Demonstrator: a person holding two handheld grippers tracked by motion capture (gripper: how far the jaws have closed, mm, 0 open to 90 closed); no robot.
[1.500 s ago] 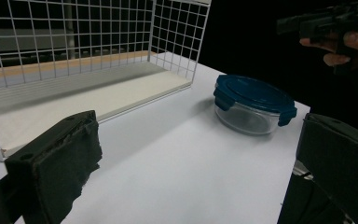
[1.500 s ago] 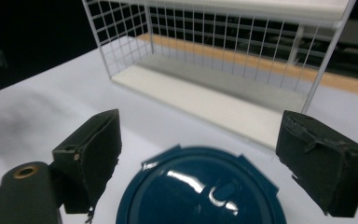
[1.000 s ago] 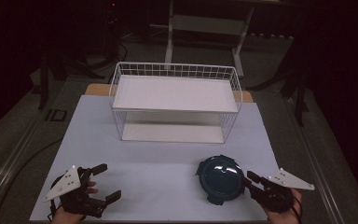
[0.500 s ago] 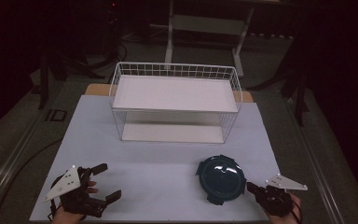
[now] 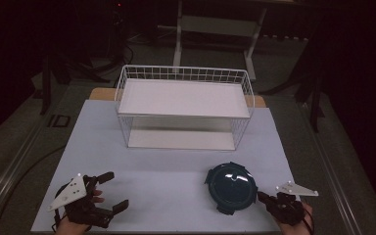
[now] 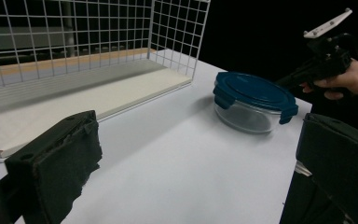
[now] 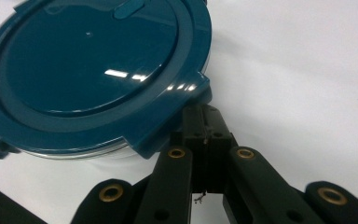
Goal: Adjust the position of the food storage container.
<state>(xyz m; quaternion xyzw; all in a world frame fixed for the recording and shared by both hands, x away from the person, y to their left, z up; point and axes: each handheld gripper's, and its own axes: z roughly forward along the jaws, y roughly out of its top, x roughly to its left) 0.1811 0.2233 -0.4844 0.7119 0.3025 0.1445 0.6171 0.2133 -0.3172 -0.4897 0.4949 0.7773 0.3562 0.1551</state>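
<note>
Near the table's (image 5: 176,171) front left corner, left gripper (image 5: 108,192) held low in a hand (image 5: 78,215), jaws spread wide with nothing between them, pointed toward the middle of the white tabletop. Seen through its own view, the two black pads at either edge (image 6: 56,163) with bare table in the gap, and beyond them the container (image 6: 251,100) well apart, off toward the far side.

At the centre back, a white wire basket (image 5: 183,105) with a flat white shelf on top and a white board at its base, standing square on the table.

Right of centre and toward the front edge, a round container (image 5: 231,186) with a dark blue clip-on lid (image 7: 93,60) over a clear body, sitting flat on the table, well clear of the basket.

At the front right, right gripper (image 5: 263,197) held in a hand (image 5: 293,218), tips just at the container's near right rim. In its own view, jaws drawn together (image 7: 204,121) with no gap showing, tips against or just under a lid tab (image 7: 186,91); contact likely, though hard to say whether touching or a hair apart. Nothing clamped between them.
</note>
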